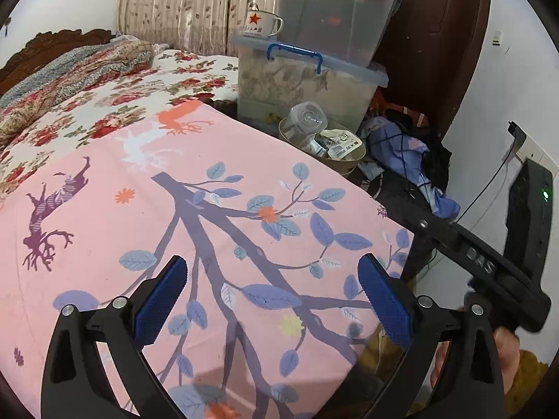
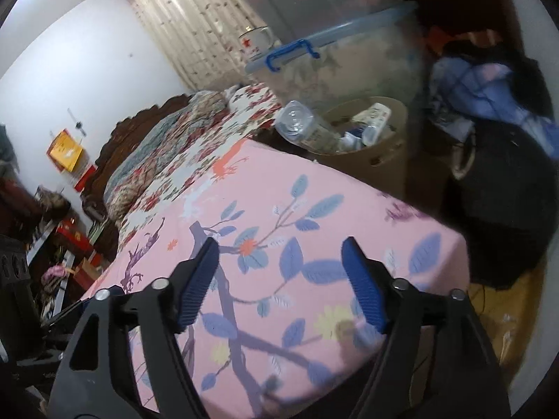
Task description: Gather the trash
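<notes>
Left wrist view: your left gripper (image 1: 272, 300) stands wide, nothing between its ribbed blue pads, over the pink leaf-print sheet (image 1: 195, 209). Beyond the sheet's far edge, the round tan bin (image 1: 349, 160) holds a clear plastic bottle (image 1: 307, 122) and labelled packets, print unreadable. Above the bin, a white enamel mug (image 1: 260, 22) bears a red star. "DAS" is embossed on the right gripper's body (image 1: 482, 262).

Right wrist view: your right gripper (image 2: 279, 282) gapes, empty, near the sheet's corner; the bin (image 2: 380, 153) is behind.

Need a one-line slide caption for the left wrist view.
Left claw open and empty above the pink tree-print sheet, facing a tan bin of bottles and wrappers beside stacked storage boxes.
</notes>
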A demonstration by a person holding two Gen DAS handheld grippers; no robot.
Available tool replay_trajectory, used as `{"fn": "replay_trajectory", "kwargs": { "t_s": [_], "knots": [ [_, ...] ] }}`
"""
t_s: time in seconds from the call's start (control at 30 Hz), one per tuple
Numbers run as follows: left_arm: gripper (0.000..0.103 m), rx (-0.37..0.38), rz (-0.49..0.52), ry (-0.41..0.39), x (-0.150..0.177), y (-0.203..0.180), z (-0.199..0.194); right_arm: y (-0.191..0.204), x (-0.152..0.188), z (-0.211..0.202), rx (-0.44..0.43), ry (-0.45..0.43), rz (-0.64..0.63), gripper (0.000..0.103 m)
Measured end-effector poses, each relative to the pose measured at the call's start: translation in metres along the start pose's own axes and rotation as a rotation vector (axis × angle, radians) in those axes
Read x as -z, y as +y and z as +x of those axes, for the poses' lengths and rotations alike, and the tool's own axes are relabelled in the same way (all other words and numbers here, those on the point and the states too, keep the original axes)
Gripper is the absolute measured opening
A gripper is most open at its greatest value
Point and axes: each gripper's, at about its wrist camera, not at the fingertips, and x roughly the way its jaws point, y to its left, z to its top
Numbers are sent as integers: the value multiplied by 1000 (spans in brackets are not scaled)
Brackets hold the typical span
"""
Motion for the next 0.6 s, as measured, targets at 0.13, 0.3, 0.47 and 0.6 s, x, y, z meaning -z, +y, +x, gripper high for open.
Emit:
{"fn": "replay_trajectory", "kwargs": {
  "t_s": [0.13, 0.3, 0.47, 0.6],
  "knots": [
    [94, -42, 20, -18, 5, -6, -7, 3, 10, -11, 18, -6, -1, 84],
    [94, -67, 25, -49, 10, -9, -19, 4, 12, -19, 17, -8, 6, 89],
    [94, -92, 11, -62, 12, -7, -26, 8, 15, -23, 5, -5, 9, 92],
    [94, -129, 3, -75, 12, -6, -32, 13, 16, -29, -1, -19, -3, 93]
  ]
}}
